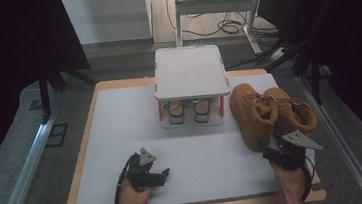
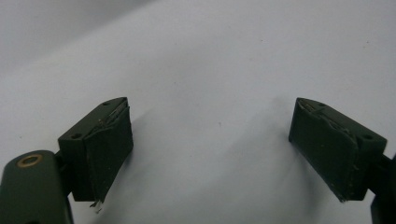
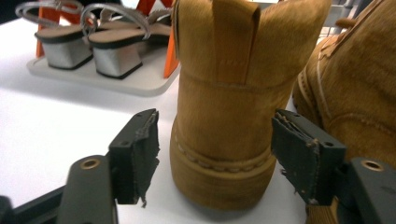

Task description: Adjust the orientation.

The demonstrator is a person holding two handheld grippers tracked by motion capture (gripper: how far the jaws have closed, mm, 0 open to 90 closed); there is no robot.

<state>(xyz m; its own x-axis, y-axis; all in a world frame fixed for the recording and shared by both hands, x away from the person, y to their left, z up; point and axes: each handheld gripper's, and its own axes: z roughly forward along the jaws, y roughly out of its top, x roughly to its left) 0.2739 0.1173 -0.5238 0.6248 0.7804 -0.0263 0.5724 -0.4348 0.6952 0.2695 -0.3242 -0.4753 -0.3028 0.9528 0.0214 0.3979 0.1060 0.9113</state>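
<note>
At table right: boot (image 3: 224,116) heel-first between jaws of open right hand-held gripper (image 3: 215,154).

A tan boot (image 3: 219,56) stands heel-first between the spread jaws of the right claw (image 3: 215,122), its twin (image 3: 355,84) just right. Ahead-left, a white rack (image 3: 112,83) holds silver-heeled sandals (image 3: 112,46). The white tabletop (image 2: 210,56) lies under the left claw (image 2: 210,123).

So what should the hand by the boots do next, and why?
Probably close the right gripper on the heel of the nearer tan boot. Its open jaws already stand on either side of that heel without touching it, so a squeeze should grab it. The left gripper is open over bare table.
</note>
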